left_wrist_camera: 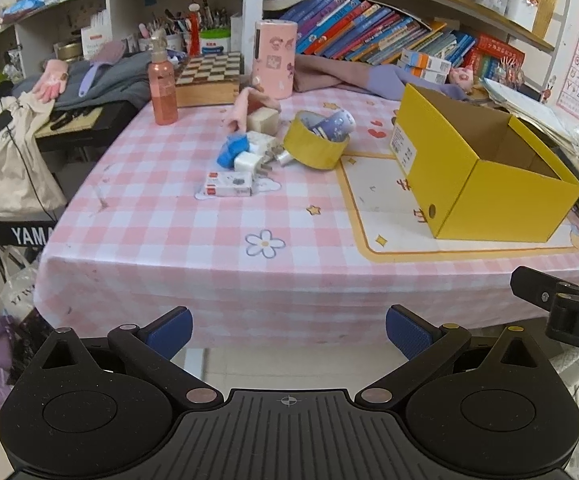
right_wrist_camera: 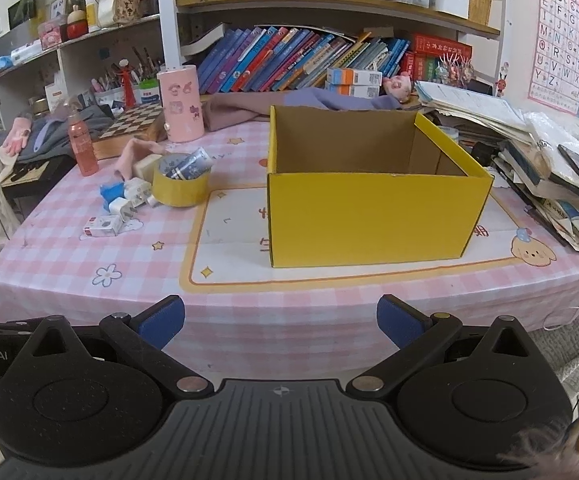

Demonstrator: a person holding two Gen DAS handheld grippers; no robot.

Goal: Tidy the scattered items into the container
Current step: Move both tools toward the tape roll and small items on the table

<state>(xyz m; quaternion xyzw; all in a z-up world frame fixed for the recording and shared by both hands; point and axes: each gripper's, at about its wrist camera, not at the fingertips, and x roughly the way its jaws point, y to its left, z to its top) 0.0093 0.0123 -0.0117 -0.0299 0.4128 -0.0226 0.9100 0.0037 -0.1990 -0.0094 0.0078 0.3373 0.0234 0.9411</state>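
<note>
Jaws on both tools stand spread wide, nothing between the blue pads. Left gripper (left_wrist_camera: 288,330) and right gripper (right_wrist_camera: 280,318) both hang off the near edge of the table (left_wrist_camera: 169,272), short of any item.

Landmark: yellow box (right_wrist_camera: 369,220), open top, appears empty as far as its inside shows.

Left of the box, well clear of its left wall: the clutter pile. Yellow tape roll (left_wrist_camera: 314,146) sits nearest the box, lying flat with small rolls of patterned tape (left_wrist_camera: 335,124) inside its core. Further left of it, touching or nearly so: white chargers (left_wrist_camera: 251,156), a blue item (left_wrist_camera: 231,150), a small white carton (left_wrist_camera: 229,185) nearest the table's front edge, long axis running left-right. Behind the pile, a pink cloth piece (left_wrist_camera: 245,108) and a cream block (left_wrist_camera: 263,120).

Judgement: pile lies roughly straight ahead of the left tool, and up-left of the right tool, which faces the box's front wall. Left hand is the nearer one for a first pick; the carton is the closest target. Approach across its short side. Nothing boxed yet.
</note>
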